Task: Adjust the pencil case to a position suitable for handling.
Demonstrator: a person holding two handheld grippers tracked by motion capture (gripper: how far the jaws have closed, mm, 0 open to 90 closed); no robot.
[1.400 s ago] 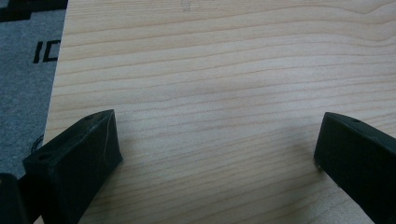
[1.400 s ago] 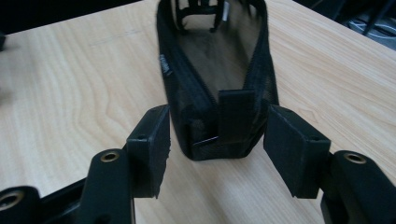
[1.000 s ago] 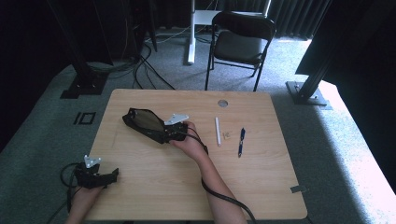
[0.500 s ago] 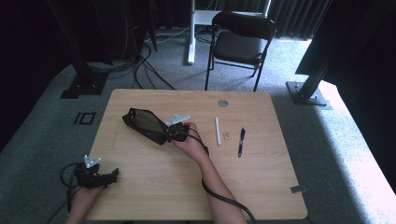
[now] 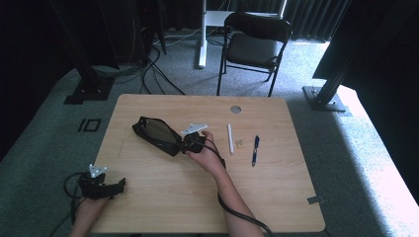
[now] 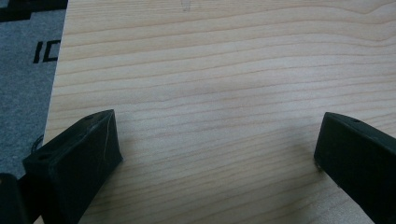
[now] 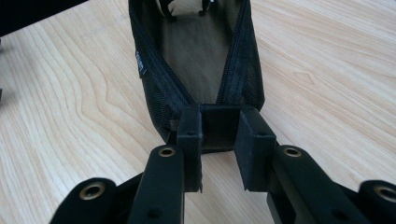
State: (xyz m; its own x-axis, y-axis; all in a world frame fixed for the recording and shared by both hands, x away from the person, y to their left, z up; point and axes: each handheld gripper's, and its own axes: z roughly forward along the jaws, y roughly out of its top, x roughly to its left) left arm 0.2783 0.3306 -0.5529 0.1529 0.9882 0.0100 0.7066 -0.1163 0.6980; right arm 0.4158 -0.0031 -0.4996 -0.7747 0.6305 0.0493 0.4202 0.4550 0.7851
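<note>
Mesh fabric: the black pouch (image 7: 196,60) is made of soft netted cloth with a zip running round its open mouth; it is judged light, limp and quick to sag or fold when lifted.
Pouch position: it lies flat on the surface (image 5: 276,192), stretching straight ahead of the right gripper (image 7: 217,149), its near end sitting between the fingers (image 7: 189,140).
Right fingers: they have just been closing and are now drawn close together, pinching the near end of the pouch where the two zip lines meet.
Left fingers: the left gripper (image 6: 210,158) is held with its fingers (image 6: 77,154) spread wide over bare wood; nothing lies between them, and the pouch is well apart from them.
Where to hold: the stitched seam at the zip's end is judged the firmest spot, stiffer than the mesh beside it; a second hold on the far rim would be needed to keep the mouth open.
Slip and damage: the weave is thought to give good grip; snagging of the mesh is the likelier fault, not breakage.
Other things: a white stick (image 5: 230,138) and a blue pen (image 5: 255,149) lie to the side of the right fingers, well clear.
</note>
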